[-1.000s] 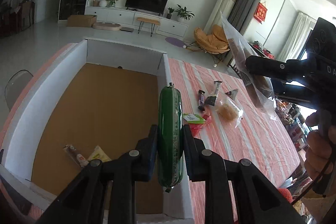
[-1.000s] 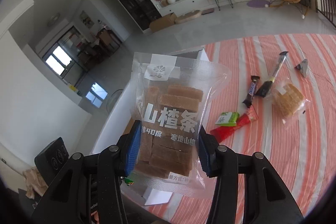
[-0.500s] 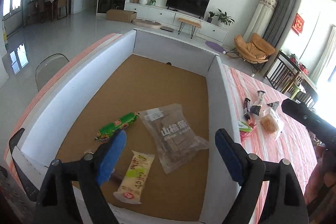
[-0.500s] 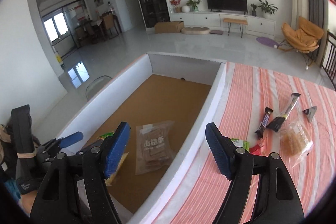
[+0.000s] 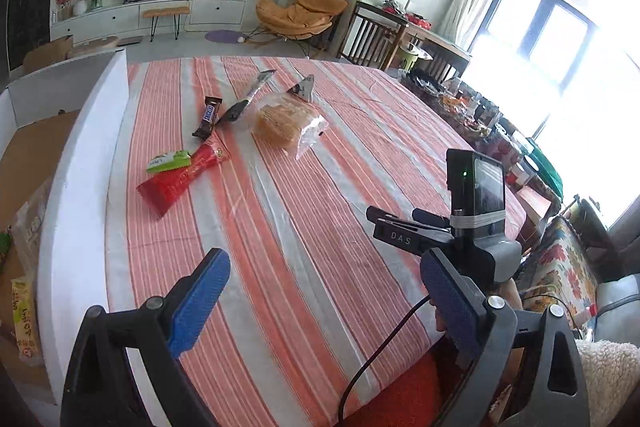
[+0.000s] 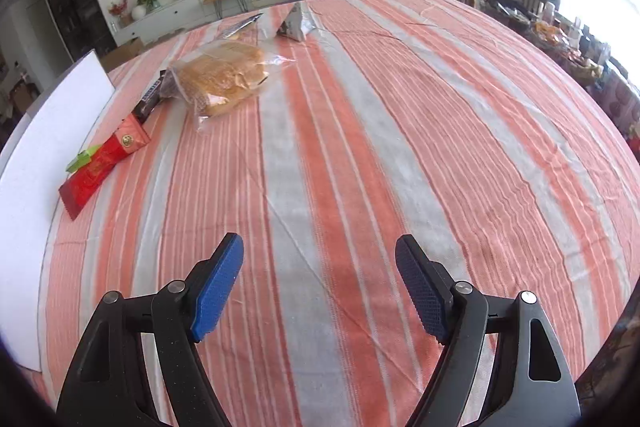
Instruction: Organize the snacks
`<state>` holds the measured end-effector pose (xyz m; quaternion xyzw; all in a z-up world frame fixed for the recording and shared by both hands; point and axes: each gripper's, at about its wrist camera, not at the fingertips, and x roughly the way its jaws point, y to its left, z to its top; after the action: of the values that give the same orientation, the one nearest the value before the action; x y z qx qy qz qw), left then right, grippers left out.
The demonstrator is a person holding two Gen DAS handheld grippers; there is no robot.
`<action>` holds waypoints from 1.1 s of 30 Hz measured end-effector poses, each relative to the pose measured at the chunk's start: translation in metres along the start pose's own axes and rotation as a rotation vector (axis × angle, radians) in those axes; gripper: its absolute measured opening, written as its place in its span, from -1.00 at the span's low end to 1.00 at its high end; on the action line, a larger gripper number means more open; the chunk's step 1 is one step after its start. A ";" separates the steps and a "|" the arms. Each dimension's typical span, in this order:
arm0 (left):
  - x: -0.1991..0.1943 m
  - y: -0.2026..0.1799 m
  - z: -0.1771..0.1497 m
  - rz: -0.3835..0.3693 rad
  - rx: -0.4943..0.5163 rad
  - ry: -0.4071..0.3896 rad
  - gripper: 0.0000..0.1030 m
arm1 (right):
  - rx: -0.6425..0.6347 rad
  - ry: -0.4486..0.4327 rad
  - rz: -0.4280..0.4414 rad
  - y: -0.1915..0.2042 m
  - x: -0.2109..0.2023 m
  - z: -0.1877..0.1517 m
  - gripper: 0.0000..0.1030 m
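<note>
Loose snacks lie on the striped tablecloth: a red packet [image 5: 184, 177] with a green packet [image 5: 168, 161] on it, a Snickers bar [image 5: 208, 117], a dark stick packet [image 5: 248, 99], a clear bag of biscuits [image 5: 286, 123] and a silver triangular packet [image 5: 304, 89]. The biscuit bag [image 6: 220, 79] and red packet [image 6: 104, 163] lie far left of my right gripper [image 6: 319, 245]. Both it and my left gripper [image 5: 324, 263] hover over bare cloth, jaws still opening, nothing between them. The white box [image 5: 76, 187] at left holds a clear bag [image 5: 32, 227] and a yellow packet [image 5: 24, 323].
The camera unit of the right hand's tool [image 5: 476, 195] sits near the table's right edge. Beyond that edge stand a cluttered side table [image 5: 480, 115], a wooden chair [image 5: 368, 35] and a patterned sofa [image 5: 560, 267]. The box wall [image 6: 48, 147] borders the cloth at left.
The left gripper let go of the green sausage and the right let go of the clear bag; both now lie in the box. Both grippers opened and swung right over the tablecloth.
</note>
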<state>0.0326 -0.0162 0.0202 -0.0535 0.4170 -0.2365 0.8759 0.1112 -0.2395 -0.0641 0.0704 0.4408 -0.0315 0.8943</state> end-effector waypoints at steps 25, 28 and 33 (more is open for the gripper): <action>0.124 0.036 -0.023 0.292 0.090 0.103 0.99 | -0.060 -0.016 -0.083 0.003 0.054 0.047 0.63; 0.124 0.036 -0.023 0.292 0.090 0.104 1.00 | -0.043 -0.010 -0.092 0.000 0.059 0.053 0.73; 0.124 0.036 -0.023 0.292 0.090 0.104 1.00 | -0.038 -0.005 -0.090 0.000 0.060 0.055 0.82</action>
<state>0.0958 -0.0388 -0.0923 0.0595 0.4540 -0.1275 0.8798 0.1906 -0.2475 -0.0789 0.0335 0.4420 -0.0635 0.8942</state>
